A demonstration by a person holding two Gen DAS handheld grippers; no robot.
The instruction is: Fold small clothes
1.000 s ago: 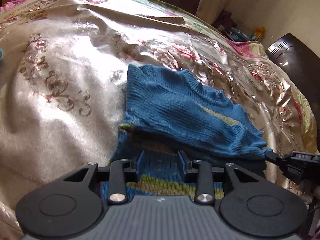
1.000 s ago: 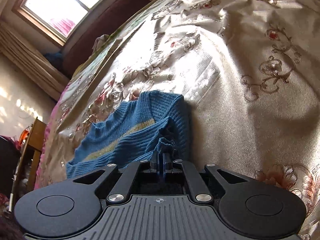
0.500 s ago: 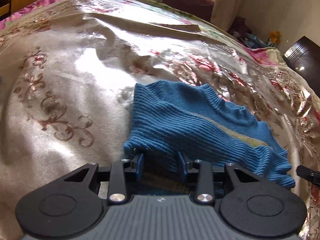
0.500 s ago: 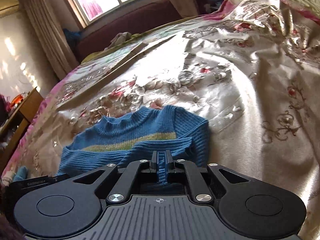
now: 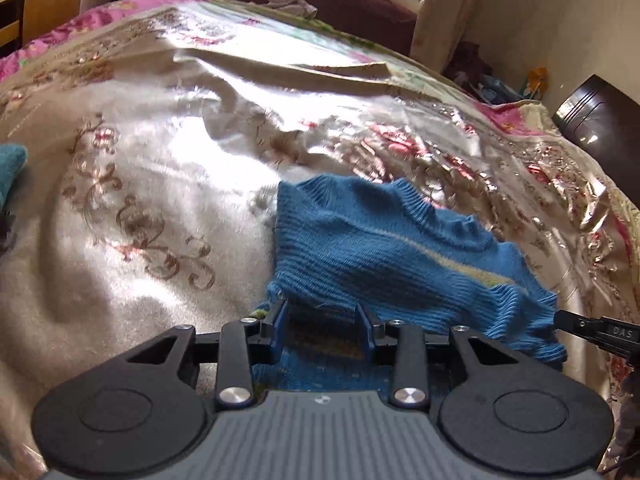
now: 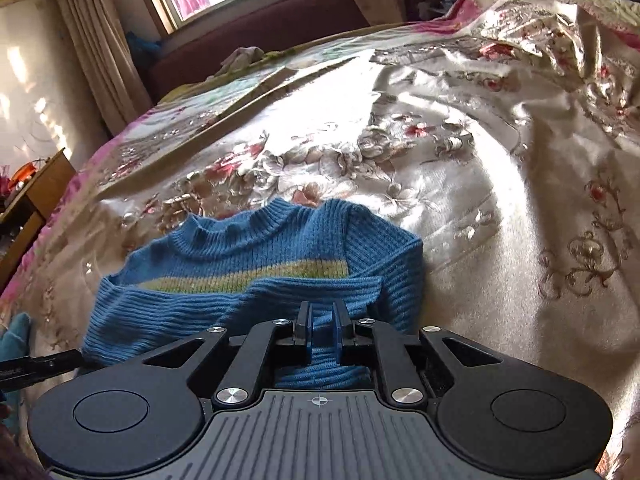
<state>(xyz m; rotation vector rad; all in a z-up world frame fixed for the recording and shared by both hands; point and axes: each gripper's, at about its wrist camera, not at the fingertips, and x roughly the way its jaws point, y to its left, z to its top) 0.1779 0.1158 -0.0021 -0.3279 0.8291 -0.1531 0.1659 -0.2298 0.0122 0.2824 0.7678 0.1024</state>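
A small blue knit sweater point(image 6: 256, 256) with a yellow-green chest stripe lies partly folded on the bed point(image 6: 500, 184), on a shiny cream floral bedspread, well in from the edges. A teal cloth point(image 5: 10, 168) lies at the left margin of the left view; a pale garment point(image 6: 242, 58) lies near the headboard. The left tool point(image 5: 321, 318) points downward over the sweater's lower fold, its fingers apart and not pinching it. The right tool point(image 6: 322, 334) also points downward; its jaws are opening, with blue knit between the narrowly parted fingers.
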